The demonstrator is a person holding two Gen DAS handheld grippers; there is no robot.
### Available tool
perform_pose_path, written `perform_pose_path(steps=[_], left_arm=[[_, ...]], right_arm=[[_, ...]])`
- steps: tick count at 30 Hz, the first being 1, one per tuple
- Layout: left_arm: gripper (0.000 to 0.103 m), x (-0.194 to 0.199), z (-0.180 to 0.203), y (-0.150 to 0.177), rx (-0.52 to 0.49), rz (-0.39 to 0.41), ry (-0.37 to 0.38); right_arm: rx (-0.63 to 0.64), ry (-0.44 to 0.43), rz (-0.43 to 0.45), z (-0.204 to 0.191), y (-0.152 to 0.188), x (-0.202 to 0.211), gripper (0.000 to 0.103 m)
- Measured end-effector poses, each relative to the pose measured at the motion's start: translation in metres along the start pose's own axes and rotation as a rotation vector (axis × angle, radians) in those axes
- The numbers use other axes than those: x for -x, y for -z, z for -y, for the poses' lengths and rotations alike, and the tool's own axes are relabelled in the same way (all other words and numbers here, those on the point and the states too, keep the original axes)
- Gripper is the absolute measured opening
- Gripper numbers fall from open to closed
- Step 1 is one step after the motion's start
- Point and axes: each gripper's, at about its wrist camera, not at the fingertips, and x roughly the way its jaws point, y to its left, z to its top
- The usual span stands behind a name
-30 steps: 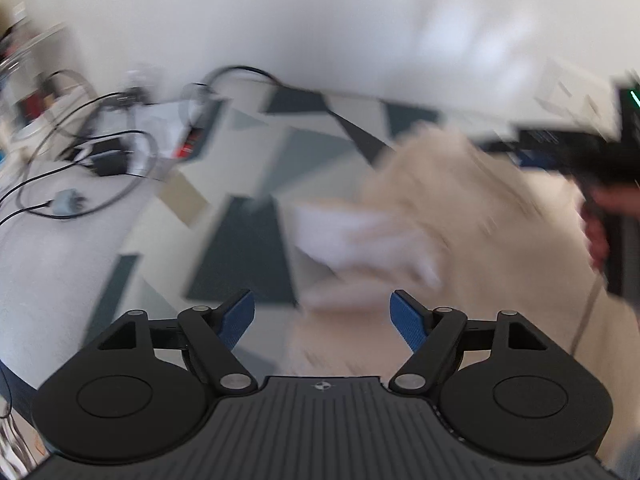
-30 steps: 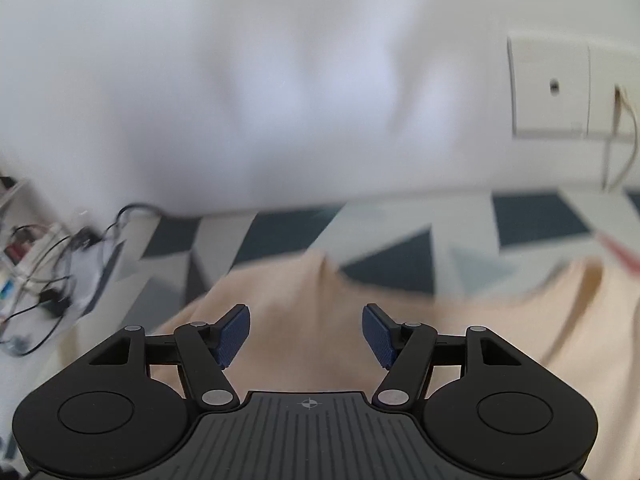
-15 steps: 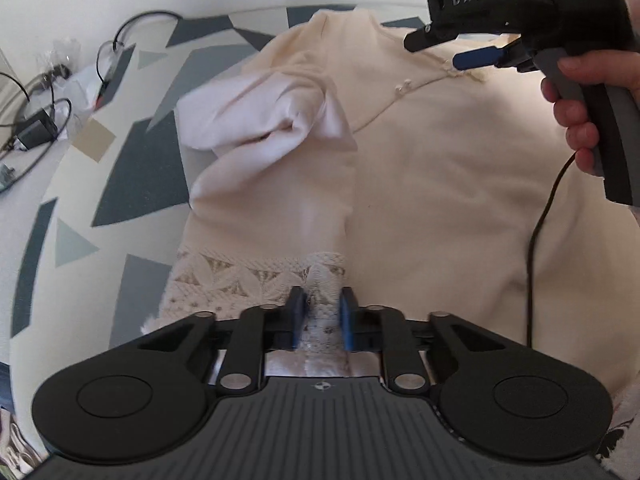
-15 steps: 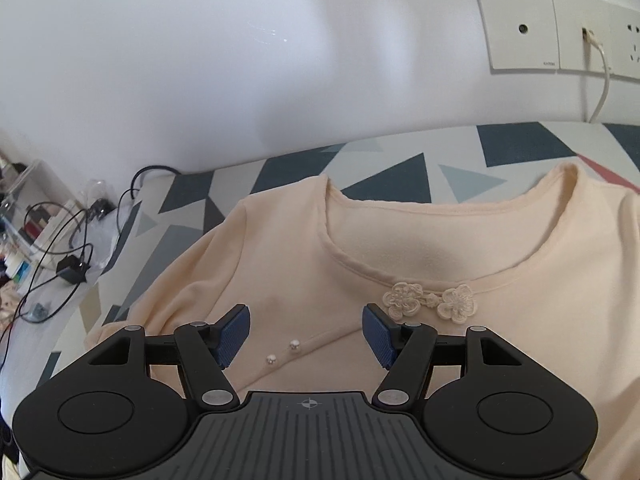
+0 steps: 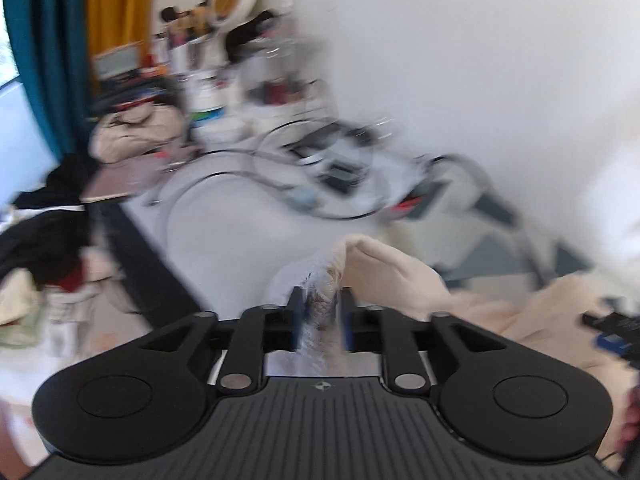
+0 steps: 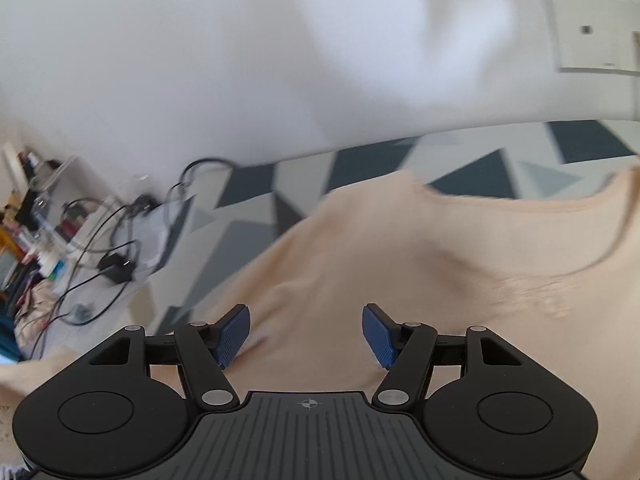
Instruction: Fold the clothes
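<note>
A cream blouse (image 6: 460,256) lies spread on a table with a grey-and-navy triangle pattern (image 6: 488,168). My left gripper (image 5: 322,320) is shut on the blouse's lace hem (image 5: 324,300) and holds it lifted above the table; a fold of cream cloth (image 5: 392,276) hangs from it. My right gripper (image 6: 306,332) is open and empty, low over the blouse near its left shoulder, with the neckline (image 6: 600,264) to its right. The right gripper also shows at the right edge of the left wrist view (image 5: 616,332).
Black cables and a charger (image 6: 114,268) lie on the table's left part. Cluttered shelves with bottles (image 5: 208,60) and a pile of clothes (image 5: 36,248) stand to the left. A white wall with a socket plate (image 6: 592,32) runs behind the table.
My left gripper has lifted the lace hem off the table and swung left, and its view now faces the clutter. My right gripper has dropped lower and shifted left over the blouse, staying open.
</note>
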Motion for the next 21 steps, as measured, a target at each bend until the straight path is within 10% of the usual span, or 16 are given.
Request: perform_pose_path(steps=[3,21], left_arm=[[0.062,-0.007,0.0,0.008,-0.067,-0.017,0.025],[0.071,-0.063,0.005,0.084,-0.618,-0.138,0.112]], right_arm=[[0.028,-0.006,-0.016,-0.017,0.006,-0.008,0.059],[0.1,-0.089,-0.16,-0.09,0.04,-0.058,0.055]])
